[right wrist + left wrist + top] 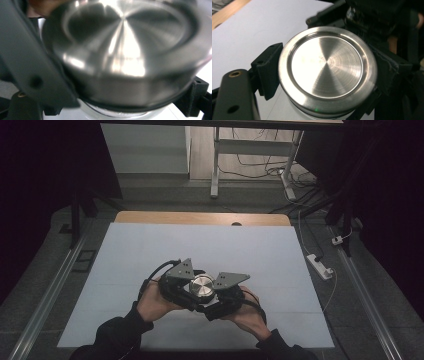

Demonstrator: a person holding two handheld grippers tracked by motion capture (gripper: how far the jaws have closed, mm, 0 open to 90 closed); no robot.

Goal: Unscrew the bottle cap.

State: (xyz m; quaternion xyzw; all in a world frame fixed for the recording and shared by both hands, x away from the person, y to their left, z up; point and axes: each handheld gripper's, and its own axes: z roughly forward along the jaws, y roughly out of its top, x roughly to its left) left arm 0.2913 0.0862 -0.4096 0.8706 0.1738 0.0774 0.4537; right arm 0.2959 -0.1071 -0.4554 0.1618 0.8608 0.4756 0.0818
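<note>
Covering most of the wooden table (200, 218), the white sheet (150, 250) is the largest surface under your hands, with a strip of bare wood showing along its 12 o'clock edge. Your two forearms come in from 6 o'clock and meet slightly toward 6 o'clock of the sheet's middle.

Your left gripper (176, 287) and your right gripper (225, 295) sit close together there, left at 9 o'clock and right at 3 o'clock of the item between them, each carrying a grey three-cornered plate on top.

Between them stands a jar with a round brushed-metal lid (202, 286), lid facing up. In the left gripper view the lid (327, 67) has a raised rim and a recessed, shiny centre, and a pale body shows just beneath it at 6 o'clock.

Your left gripper's jaws pinch the lid's rim, one black pad pressing at 9 o'clock and the other at 3 o'clock. In the right gripper view the lid (125, 45) is blurred; your right gripper's jaws clamp the jar's pale body just below the lid, one pad at 8 o'clock and one at 4 o'clock.
</note>
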